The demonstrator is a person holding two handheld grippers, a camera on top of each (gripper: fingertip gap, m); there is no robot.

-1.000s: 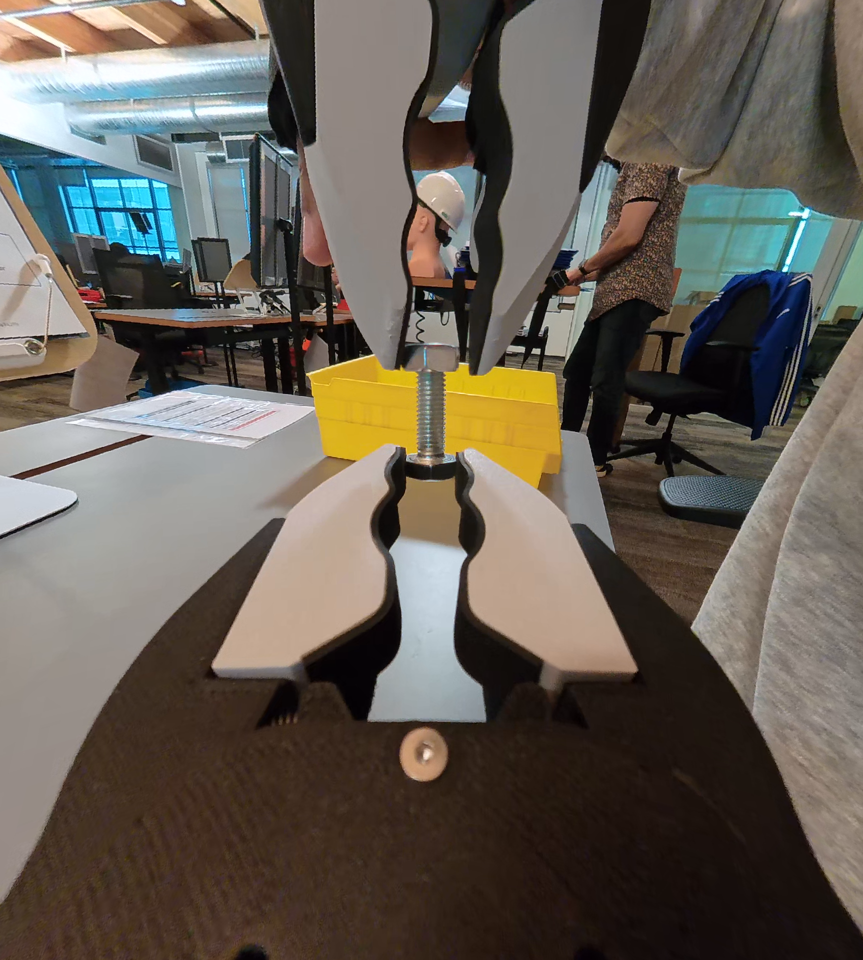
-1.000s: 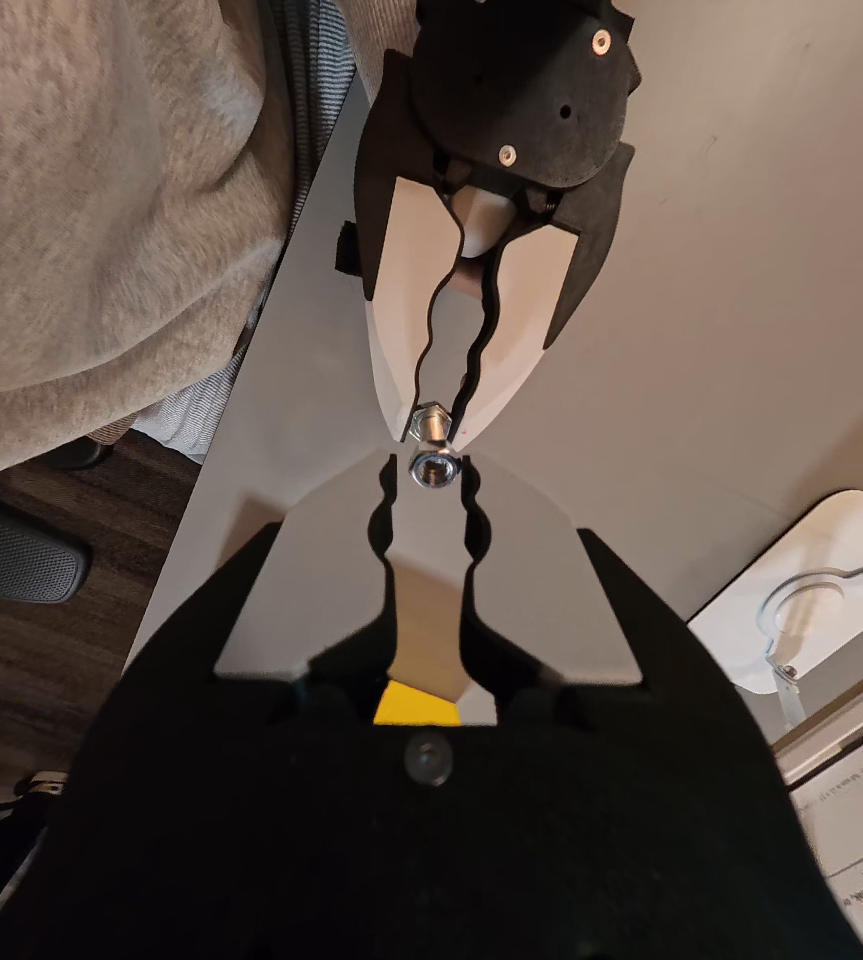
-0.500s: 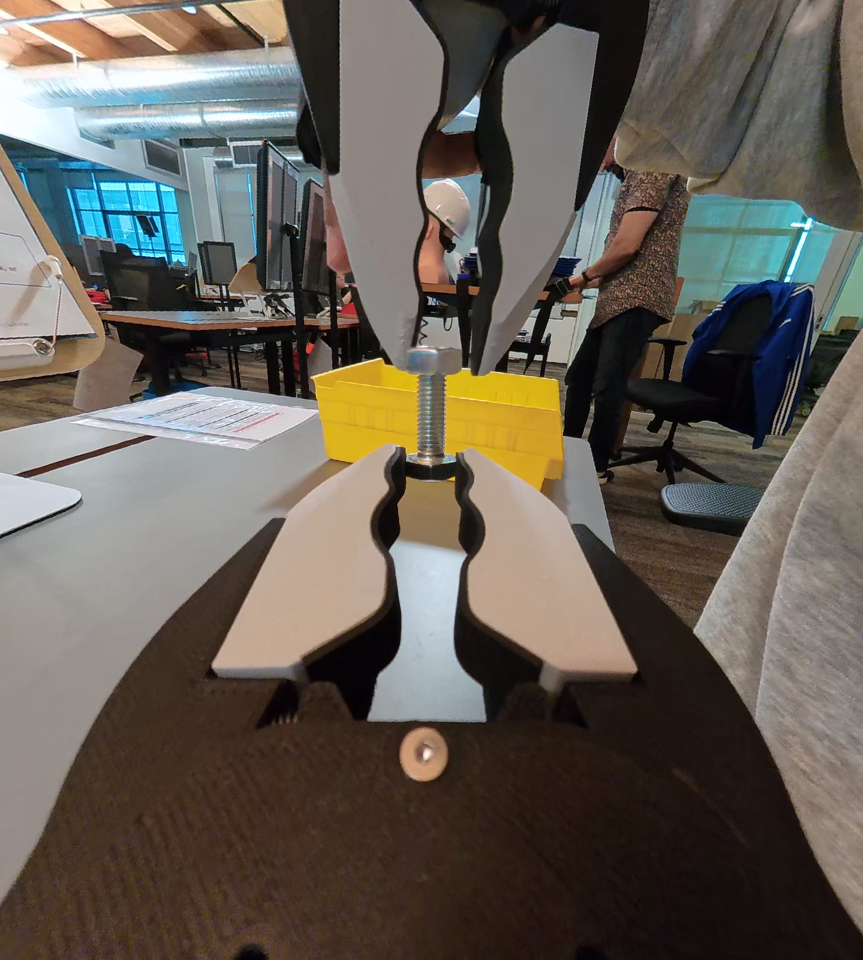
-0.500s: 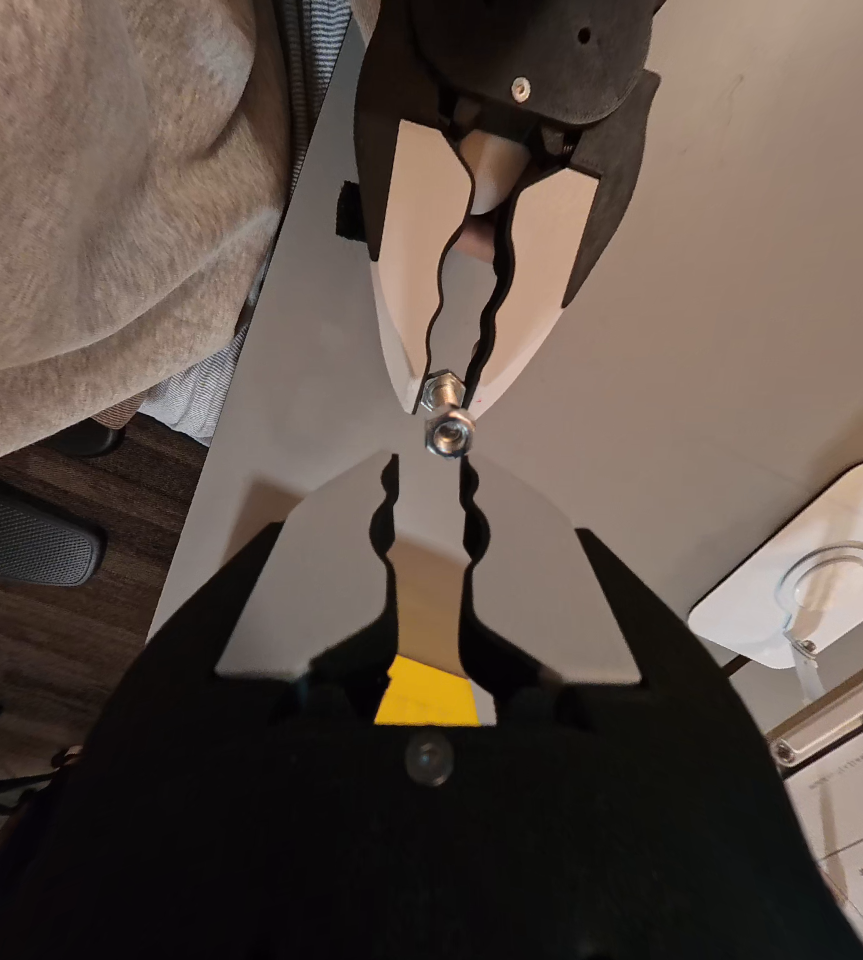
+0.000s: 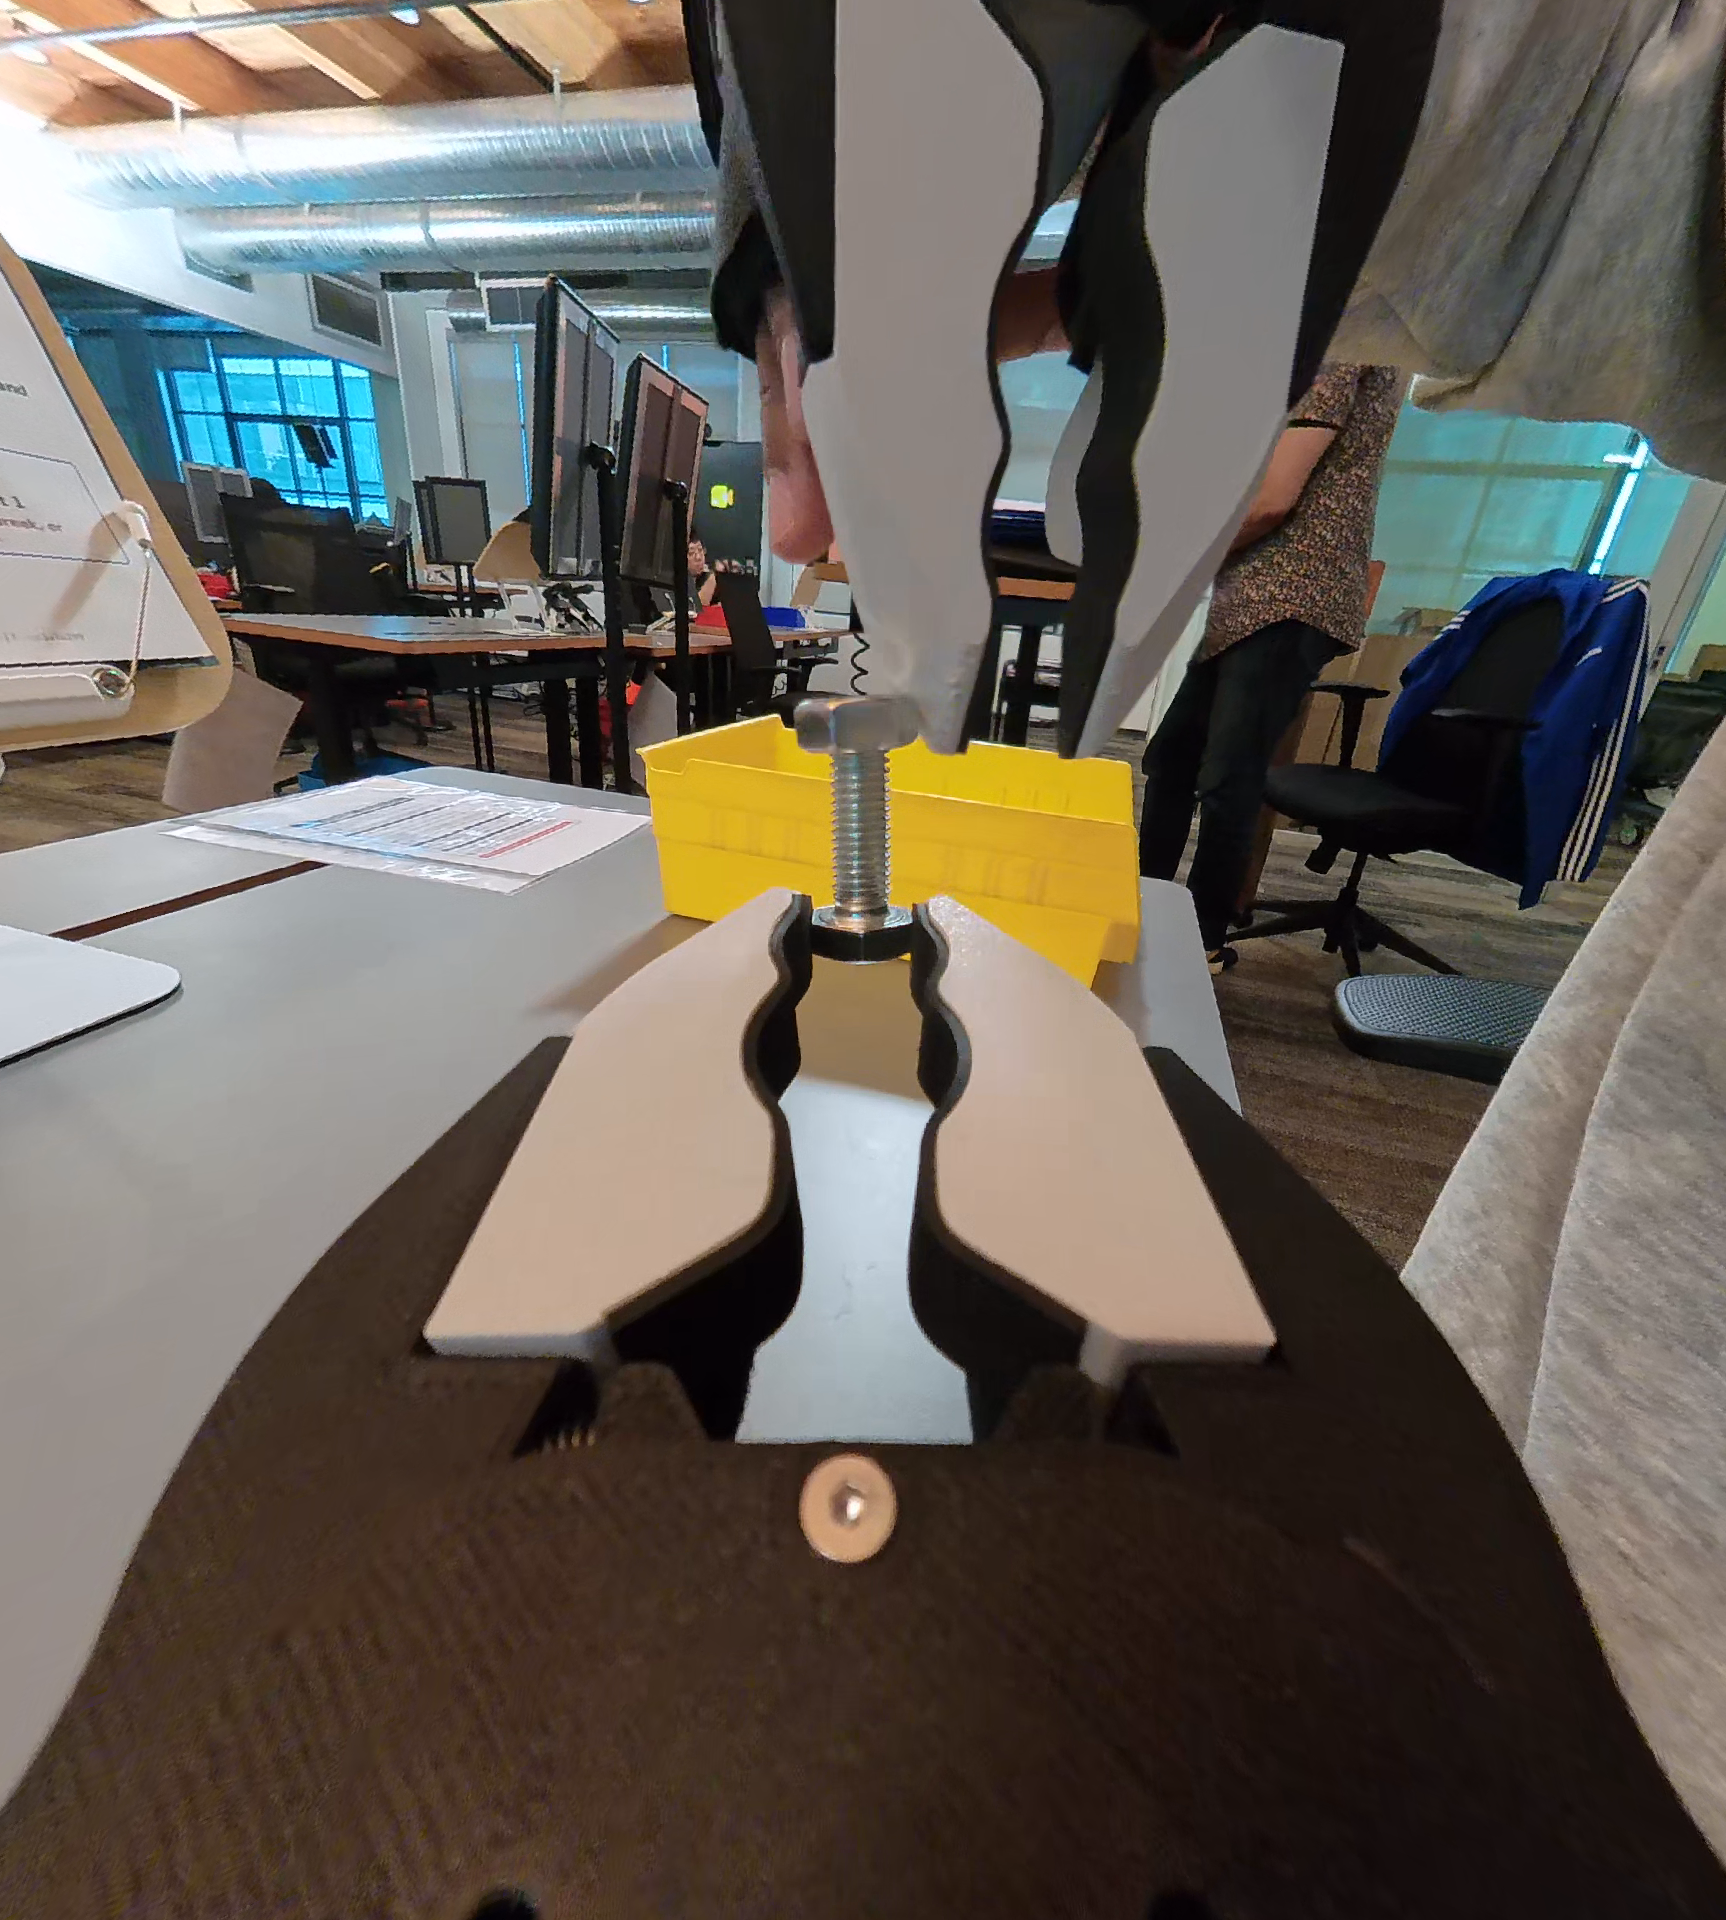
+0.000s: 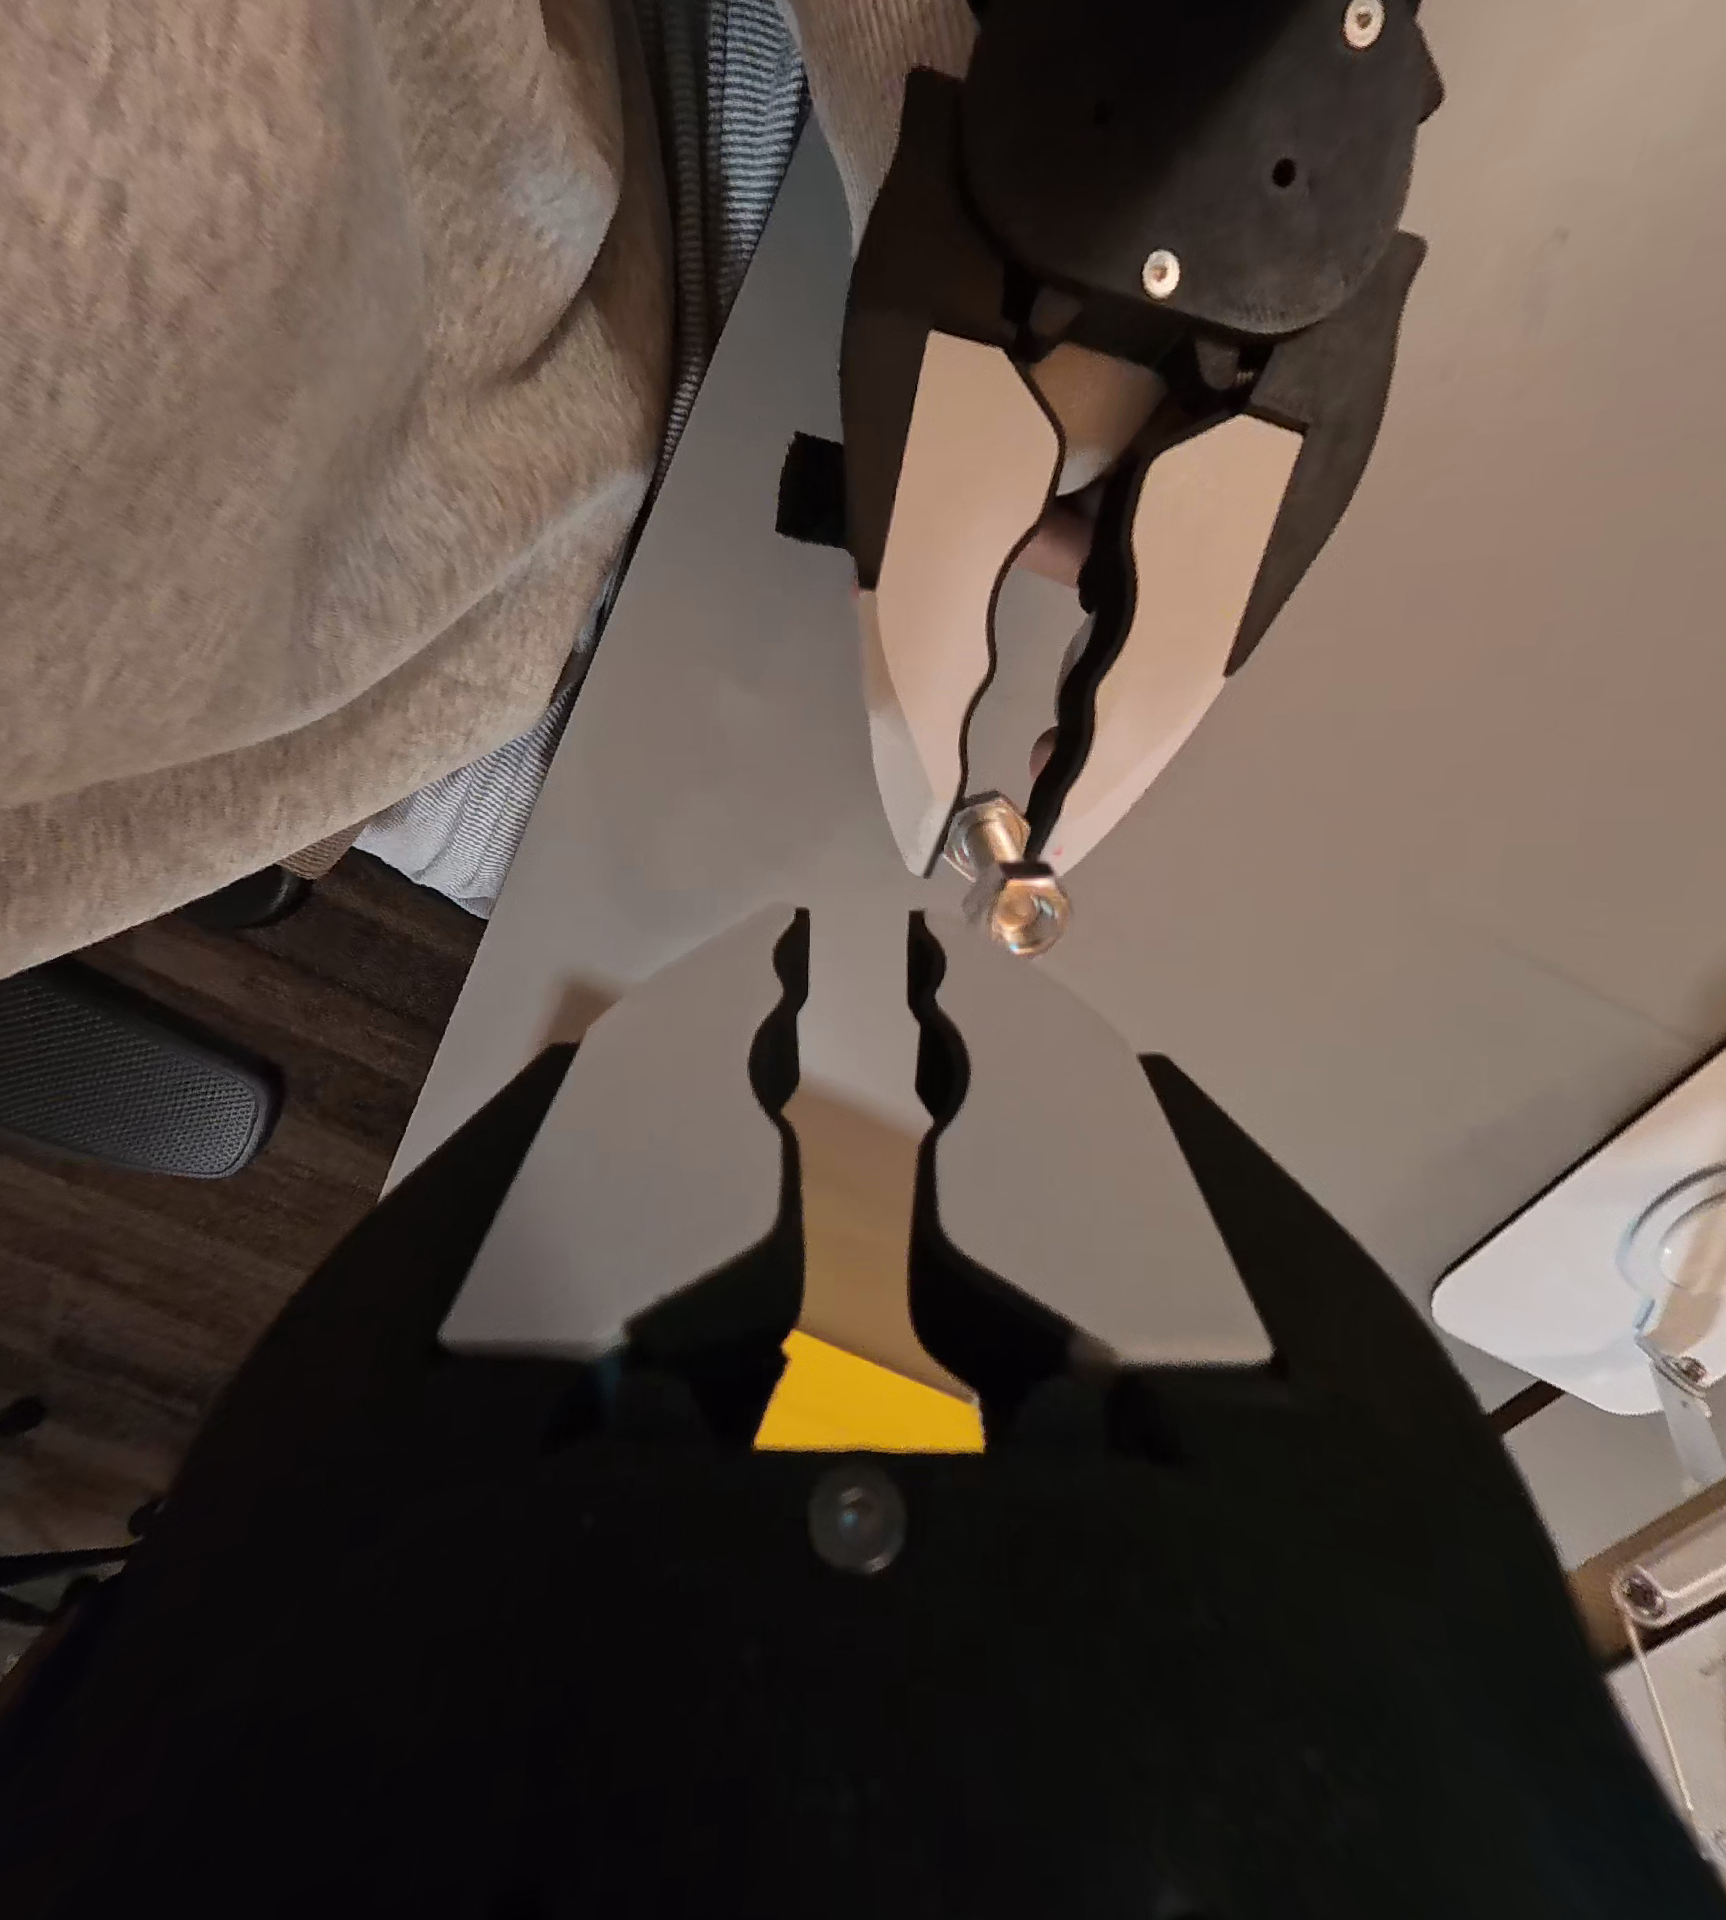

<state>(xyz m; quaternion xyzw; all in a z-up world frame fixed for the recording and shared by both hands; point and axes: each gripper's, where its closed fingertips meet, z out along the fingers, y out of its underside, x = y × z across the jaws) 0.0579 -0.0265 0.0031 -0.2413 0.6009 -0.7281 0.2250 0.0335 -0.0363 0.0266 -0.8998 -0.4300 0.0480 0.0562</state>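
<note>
Left tongs (image 5: 859, 914): closed narrow on the nut (image 5: 859, 940) at the very tips. The bolt (image 5: 854, 821) is threaded into that nut and stands upright above the worktop (image 5: 319, 1039), head at 12 o'clock.

Right tongs (image 5: 1015, 738): pointed down from 12 o'clock, parted by a narrow gap, nothing held. Tips sit just beside the bolt head, at its 3 o'clock; one tip looks to be touching it, but contact cannot be confirmed. In the right wrist view the head lies at 1 o'clock of the tips, outside the gap.

Risks, as judged:
- Nut is pinched by the tip ends only. A side push on the head could lever it out, and bolt and nut would be dropped.
- Worktop edge is close at 3 o'clock, so a dropped part could be lost to the floor.
- Closing off-centre would catch the head by a corner and slip.

Containers: yellow bin (image 5: 1004, 831) is at 12 o'clock behind the bolt, on the worktop. Its interior is not shown, so contents cannot be told.
</note>
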